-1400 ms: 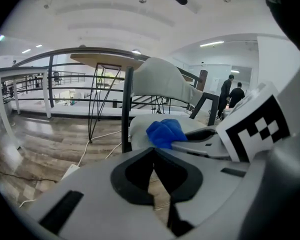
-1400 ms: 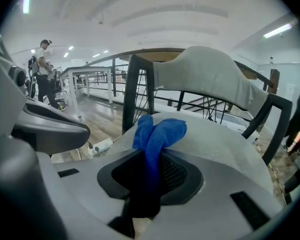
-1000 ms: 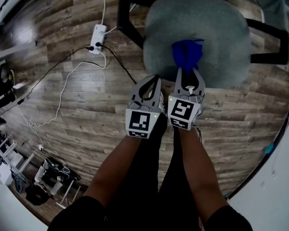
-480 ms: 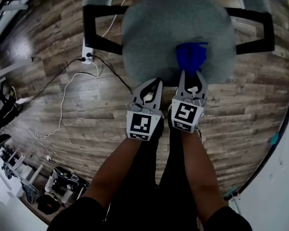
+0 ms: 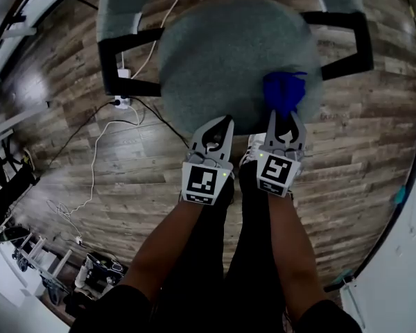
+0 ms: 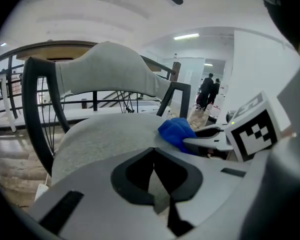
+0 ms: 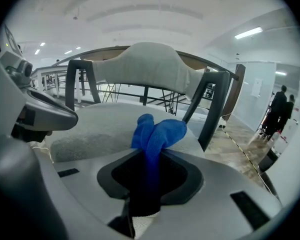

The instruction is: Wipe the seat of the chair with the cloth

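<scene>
Right gripper [image 5: 283, 115] clamped on the blue cloth [image 5: 283, 92], jaws pinched tight around its bunched tail; the free end of the cloth rests on the grey chair seat [image 5: 222, 54], at the front right part, near the right armrest [image 5: 347, 44].

Left gripper [image 5: 222, 123] has its jaws together with nothing between them; it hovers at the seat's front edge, just beside the right gripper, touching neither cloth nor, as far as I can see, the seat.

Progress, as judged: cloth is in hand and in contact with the seat, so wiping looks under way; the fabric shows no streak or mark to say which part is done; the centre, left side and rear toward the backrest [image 6: 107, 69] lie apart from the cloth, and I would count them as left to cover.
</scene>
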`<state>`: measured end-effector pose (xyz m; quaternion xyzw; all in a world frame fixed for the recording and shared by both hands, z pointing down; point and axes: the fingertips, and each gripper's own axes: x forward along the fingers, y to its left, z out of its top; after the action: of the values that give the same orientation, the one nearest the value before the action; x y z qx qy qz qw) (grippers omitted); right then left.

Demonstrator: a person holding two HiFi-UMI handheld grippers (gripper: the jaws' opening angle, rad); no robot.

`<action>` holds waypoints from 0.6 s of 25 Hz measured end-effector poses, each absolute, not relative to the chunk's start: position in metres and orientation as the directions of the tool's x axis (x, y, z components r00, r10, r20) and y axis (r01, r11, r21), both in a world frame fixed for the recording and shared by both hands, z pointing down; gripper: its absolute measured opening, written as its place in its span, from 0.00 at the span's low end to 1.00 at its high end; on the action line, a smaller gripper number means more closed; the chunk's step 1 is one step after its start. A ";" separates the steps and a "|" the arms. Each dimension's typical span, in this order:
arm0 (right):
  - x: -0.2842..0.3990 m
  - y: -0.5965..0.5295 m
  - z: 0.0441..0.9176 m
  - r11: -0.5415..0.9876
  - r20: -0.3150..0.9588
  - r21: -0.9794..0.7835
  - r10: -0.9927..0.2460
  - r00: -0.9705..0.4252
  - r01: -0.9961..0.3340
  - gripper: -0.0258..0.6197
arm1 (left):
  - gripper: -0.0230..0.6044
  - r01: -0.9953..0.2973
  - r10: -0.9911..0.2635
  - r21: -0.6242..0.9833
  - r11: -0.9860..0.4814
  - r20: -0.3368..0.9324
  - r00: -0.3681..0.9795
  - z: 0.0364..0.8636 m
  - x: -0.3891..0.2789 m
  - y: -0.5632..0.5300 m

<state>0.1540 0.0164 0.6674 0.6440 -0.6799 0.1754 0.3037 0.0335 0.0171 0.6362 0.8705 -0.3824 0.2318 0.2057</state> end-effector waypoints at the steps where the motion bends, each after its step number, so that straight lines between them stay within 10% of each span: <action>1: 0.160 0.016 0.667 0.103 0.640 0.153 -0.768 0.019 -0.983 0.19 | 0.05 -0.758 -0.567 0.181 -0.626 0.562 0.602 0.636 0.037 0.017; 15: 0.250 0.021 0.674 0.002 0.638 0.213 -0.758 0.137 -0.977 0.19 | 0.05 -0.722 -0.535 0.188 -0.666 0.553 0.638 0.634 0.090 0.016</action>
<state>0.2502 0.0205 0.6740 0.6846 -0.6334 0.1734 0.3162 0.0896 0.0158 0.6337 0.8826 -0.3560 0.2327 0.2002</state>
